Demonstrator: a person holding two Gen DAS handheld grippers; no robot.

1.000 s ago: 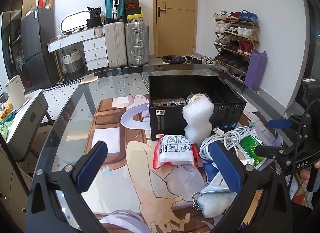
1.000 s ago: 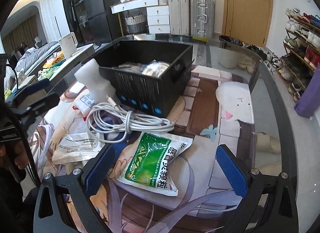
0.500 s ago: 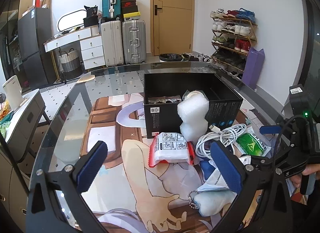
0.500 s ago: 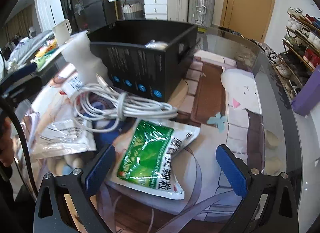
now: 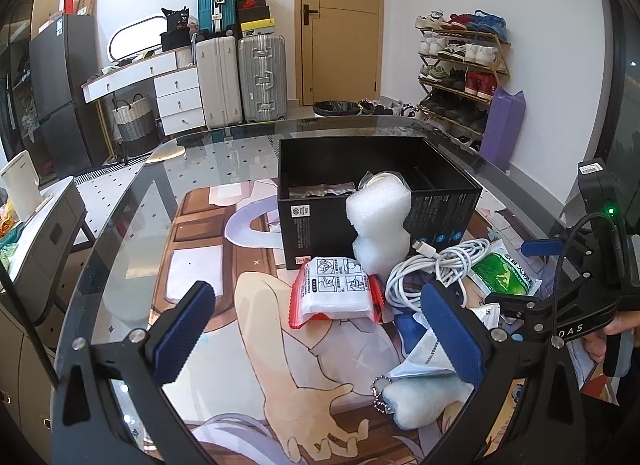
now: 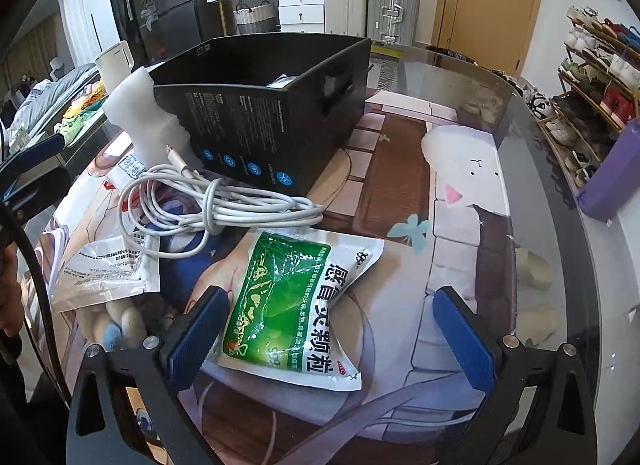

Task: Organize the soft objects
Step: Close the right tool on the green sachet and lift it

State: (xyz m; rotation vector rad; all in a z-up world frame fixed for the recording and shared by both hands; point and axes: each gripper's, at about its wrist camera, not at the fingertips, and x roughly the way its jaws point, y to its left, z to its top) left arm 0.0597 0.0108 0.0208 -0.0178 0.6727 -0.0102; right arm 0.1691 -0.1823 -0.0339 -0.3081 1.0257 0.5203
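A black box (image 5: pixel 380 189) (image 6: pixel 272 105) stands on the glass table with some packets inside. White foam (image 5: pixel 378 221) (image 6: pixel 144 113) leans on its front. A red-edged white pack (image 5: pixel 336 289), a coiled white cable (image 5: pixel 436 265) (image 6: pixel 208 201), a green-and-white medicine pouch (image 5: pixel 504 273) (image 6: pixel 292 301), a clear plastic bag (image 6: pixel 108 269) and a white plush keychain (image 5: pixel 424 397) lie in front. My left gripper (image 5: pixel 320 333) is open and empty, hovering near the pack. My right gripper (image 6: pixel 328 333) is open, low over the pouch, its jaws either side of it.
The table carries a printed anime mat (image 5: pixel 256 305) under glass. Its curved edge (image 6: pixel 568 225) runs on the right. Suitcases (image 5: pixel 240 77), a white dresser (image 5: pixel 160 93), a shoe rack (image 5: pixel 460 65) and a door (image 5: pixel 340 25) stand behind.
My right gripper has dropped and moved forward, so the green pouch now lies between its jaws. My left gripper has drawn back a little and stays open.
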